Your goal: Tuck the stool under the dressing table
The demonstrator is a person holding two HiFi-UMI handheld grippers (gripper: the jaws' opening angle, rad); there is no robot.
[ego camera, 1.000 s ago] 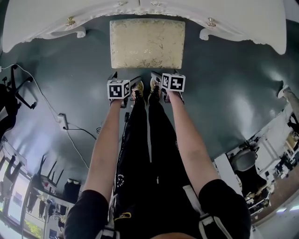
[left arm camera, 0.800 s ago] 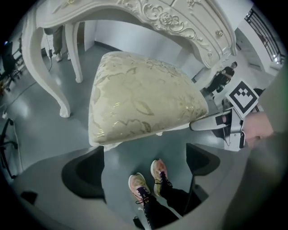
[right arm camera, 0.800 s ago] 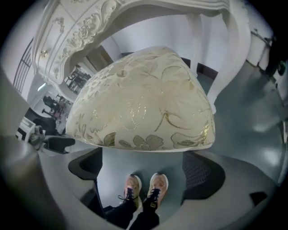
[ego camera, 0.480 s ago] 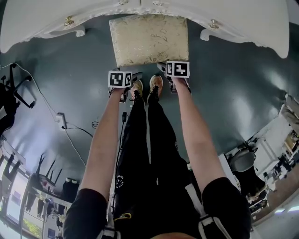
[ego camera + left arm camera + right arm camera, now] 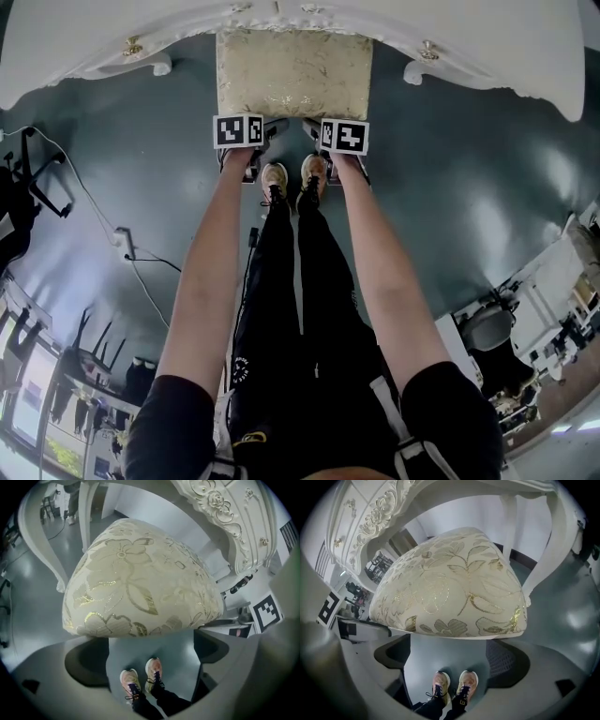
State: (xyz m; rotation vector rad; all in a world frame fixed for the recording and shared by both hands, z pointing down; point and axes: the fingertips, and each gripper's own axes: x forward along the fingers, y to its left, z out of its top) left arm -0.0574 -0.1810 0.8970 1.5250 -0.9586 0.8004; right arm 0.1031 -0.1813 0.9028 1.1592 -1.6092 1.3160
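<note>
Left gripper (image 5: 267, 127) sits at stool (image 5: 293, 73) seat's near edge, jaws apart, nothing clamped, prob. set to shove, not grab. Stool's far part is under dressing table (image 5: 487, 47). Right gripper (image 5: 314, 127) alongside: jaws closing, nothing pinched btwn them.

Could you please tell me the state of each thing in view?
stool, upright, far edge under dressing table
dressing table, standing, overhanging stool's far edge
left gripper, jaws apart, empty, at stool's near edge
right gripper, jaws closing, empty, at stool's near edge
</note>
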